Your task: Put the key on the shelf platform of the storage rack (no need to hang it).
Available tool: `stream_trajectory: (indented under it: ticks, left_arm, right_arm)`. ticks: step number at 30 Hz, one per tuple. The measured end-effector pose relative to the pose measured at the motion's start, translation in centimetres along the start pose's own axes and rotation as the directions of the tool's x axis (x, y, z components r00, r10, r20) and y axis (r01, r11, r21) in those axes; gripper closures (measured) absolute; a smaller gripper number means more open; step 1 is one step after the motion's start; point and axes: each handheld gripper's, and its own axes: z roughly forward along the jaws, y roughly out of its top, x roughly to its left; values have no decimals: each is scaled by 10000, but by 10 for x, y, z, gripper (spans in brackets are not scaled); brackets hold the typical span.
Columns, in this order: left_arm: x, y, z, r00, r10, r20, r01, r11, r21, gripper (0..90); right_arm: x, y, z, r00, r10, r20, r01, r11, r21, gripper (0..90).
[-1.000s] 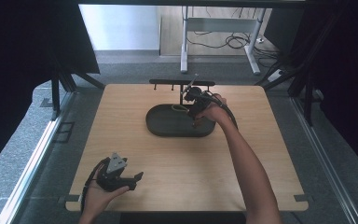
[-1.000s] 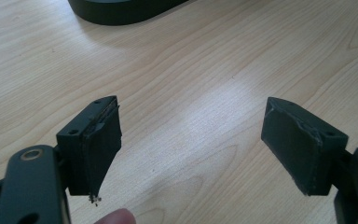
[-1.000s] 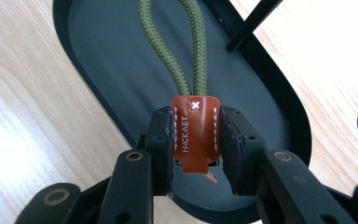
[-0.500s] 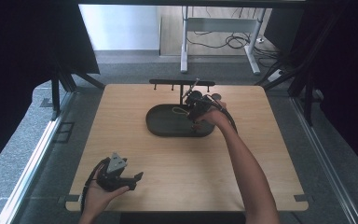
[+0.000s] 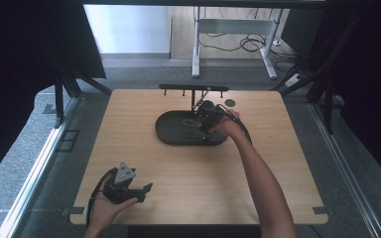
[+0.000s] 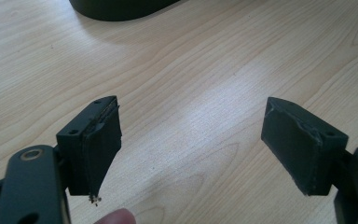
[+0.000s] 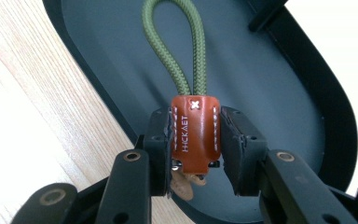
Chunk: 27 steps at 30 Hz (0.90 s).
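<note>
High view: right gripper (image 5: 204, 119) sits over the dark oval tray (image 5: 168, 136) at 12 o'clock on the tabletop (image 5: 278, 163), just below the black hook rack (image 5: 193, 88); left gripper (image 5: 129, 187) rests at 7 o'clock, well apart; the right hand is plainly nearer the work.

Left gripper view: jaws stand wide apart, nothing between them; bare wood below; tray edge at 12 o'clock.

Right gripper view: jaws clamp the orange leather tab (image 7: 195, 133) of a keychain from both sides; its green cord loop (image 7: 177, 46) runs straight out to 12 o'clock above the tray floor, long axis in line with the jaws; judgement: the loop leads, ready for a hook.
</note>
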Motion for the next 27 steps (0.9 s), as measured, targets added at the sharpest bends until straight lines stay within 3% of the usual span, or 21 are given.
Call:
stream_trajectory:
  ticks: [4, 9, 18, 27]
  left_arm:
    - [0, 0, 0, 10000, 24, 2, -24, 10000, 22, 203]
    - [-1, 0, 2, 10000, 47, 35, -47, 10000, 60, 203]
    - [-2, 0, 2, 10000, 80, 43, -80, 9999, 86, 203]
    - [-3, 1, 2, 9999, 130, 46, -130, 9999, 81, 203]
  right_arm:
    - [1, 0, 1, 9999, 107, 30, -107, 9999, 81, 645]
    - [1, -1, 1, 10000, 52, -6, -51, 10000, 84, 563]
    - [4, -8, -12, 9993, 383, 32, -382, 9984, -428, 491]
    - [15, -25, -30, 9994, 294, -174, -308, 9955, -900, 480]
